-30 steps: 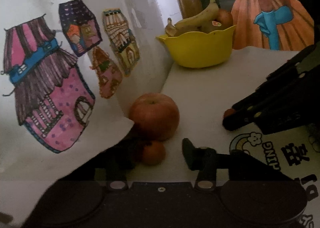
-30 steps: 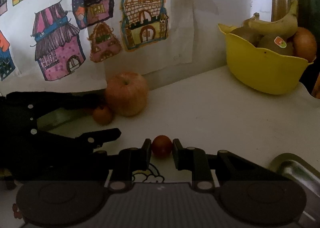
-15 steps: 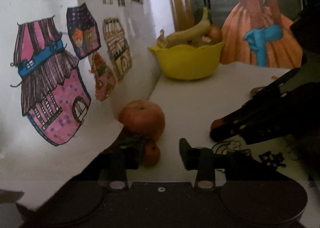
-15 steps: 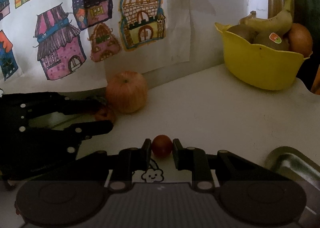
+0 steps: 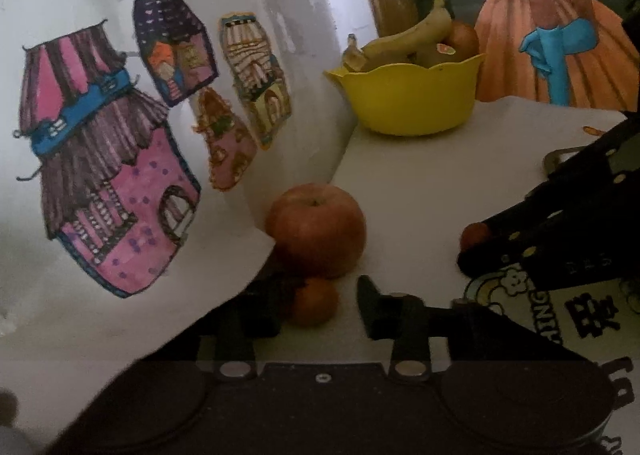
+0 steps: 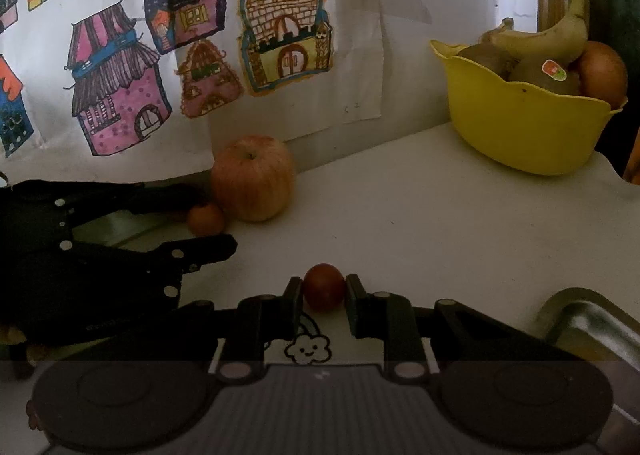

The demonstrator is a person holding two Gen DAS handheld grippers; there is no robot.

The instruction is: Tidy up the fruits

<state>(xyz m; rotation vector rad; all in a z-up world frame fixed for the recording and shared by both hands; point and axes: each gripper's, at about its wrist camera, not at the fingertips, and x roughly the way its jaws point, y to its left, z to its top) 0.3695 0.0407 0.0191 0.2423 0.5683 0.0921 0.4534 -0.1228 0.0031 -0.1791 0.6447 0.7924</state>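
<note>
Left gripper's (image 5: pixel 320 305) near-wall fingers (image 5: pixel 260 311) behind drooping drawing sheet (image 5: pixel 120 175)

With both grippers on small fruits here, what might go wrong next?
1. The left gripper has just been closing around the small orange fruit, but a gap shows at its right finger, so the fruit may roll away.
2. That fruit sits against the apple, which could get nudged.
3. The right gripper pinches the round red fruit near the fingertips; it might slip on the way to the yellow bowl.

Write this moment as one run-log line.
left gripper: just closing around small orange, gap remains | right gripper: shut on red fruit
</note>
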